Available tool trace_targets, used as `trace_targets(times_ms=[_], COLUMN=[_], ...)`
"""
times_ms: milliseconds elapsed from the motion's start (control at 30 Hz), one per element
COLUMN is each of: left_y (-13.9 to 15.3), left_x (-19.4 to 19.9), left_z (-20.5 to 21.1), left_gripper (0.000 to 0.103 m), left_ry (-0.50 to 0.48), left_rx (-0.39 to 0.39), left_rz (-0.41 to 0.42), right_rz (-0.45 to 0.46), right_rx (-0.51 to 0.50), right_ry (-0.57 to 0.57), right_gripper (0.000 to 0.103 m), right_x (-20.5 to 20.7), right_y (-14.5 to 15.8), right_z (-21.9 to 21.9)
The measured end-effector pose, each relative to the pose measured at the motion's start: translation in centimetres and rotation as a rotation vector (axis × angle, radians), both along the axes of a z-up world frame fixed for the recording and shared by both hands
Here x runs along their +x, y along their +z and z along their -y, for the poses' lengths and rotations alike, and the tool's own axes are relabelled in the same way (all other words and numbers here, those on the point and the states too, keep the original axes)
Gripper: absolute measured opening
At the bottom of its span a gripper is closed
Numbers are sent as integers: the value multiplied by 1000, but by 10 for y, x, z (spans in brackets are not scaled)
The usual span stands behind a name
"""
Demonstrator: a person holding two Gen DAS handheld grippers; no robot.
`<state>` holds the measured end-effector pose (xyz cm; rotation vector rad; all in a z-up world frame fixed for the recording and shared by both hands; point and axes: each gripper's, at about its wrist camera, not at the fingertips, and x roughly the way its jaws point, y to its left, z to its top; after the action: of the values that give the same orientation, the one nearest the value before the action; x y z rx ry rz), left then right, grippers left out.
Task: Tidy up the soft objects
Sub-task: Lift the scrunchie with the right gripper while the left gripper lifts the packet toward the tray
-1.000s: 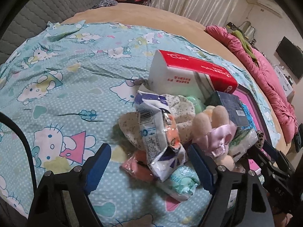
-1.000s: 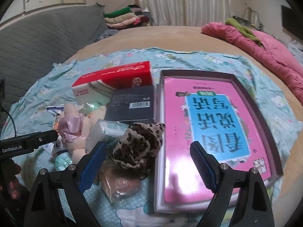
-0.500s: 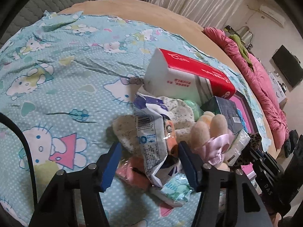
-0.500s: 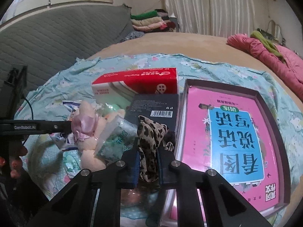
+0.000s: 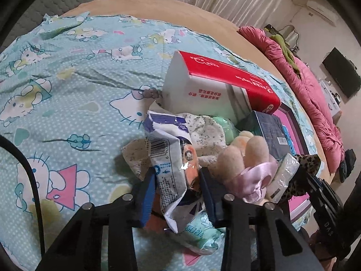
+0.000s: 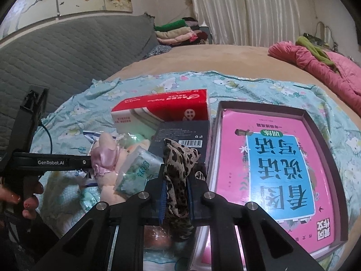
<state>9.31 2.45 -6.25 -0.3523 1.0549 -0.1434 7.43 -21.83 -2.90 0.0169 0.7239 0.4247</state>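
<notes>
Clamping a leopard-print cloth [image 6: 178, 176] between its blue pads, the right gripper [image 6: 175, 194] is fully closed, the cloth standing up out of the jaws and drooping below them, just in front of a dark box [image 6: 183, 133]. Left of that box sits a heap of soft things: a plush toy [image 6: 106, 155] with a pink ribbon and a green tissue pack [image 6: 137, 169], with a red tissue box [image 6: 162, 110] behind it and a pink book [image 6: 270, 176] in a tray [image 6: 315, 122] to the box's right. The left gripper [image 5: 178, 192] has just been closing around a crumpled white-and-blue packet [image 5: 169, 169] at the heap's near-left edge; the packet lies between the pads, the left pad touching it, a full squeeze unclear
</notes>
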Motion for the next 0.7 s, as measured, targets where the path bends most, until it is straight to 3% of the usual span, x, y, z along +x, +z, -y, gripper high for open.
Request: trace_targets(times_ms=[100, 433, 700], left_y=[5, 28, 44], left_x=[-6, -23, -33], left_z=[-7, -20, -19], left_gripper=[37, 37, 37], left_ry=[5, 6, 4], left_rx=[-44, -74, -52], left_rz=[24, 89, 129], right_rz=[13, 58, 93], right_rx=[11, 25, 44], right_ry=[-7, -24, -38], right_gripper=[15, 15, 15], right_x=[-1, -5, -7], right_y=[4, 15, 23], right_z=[2, 8, 13])
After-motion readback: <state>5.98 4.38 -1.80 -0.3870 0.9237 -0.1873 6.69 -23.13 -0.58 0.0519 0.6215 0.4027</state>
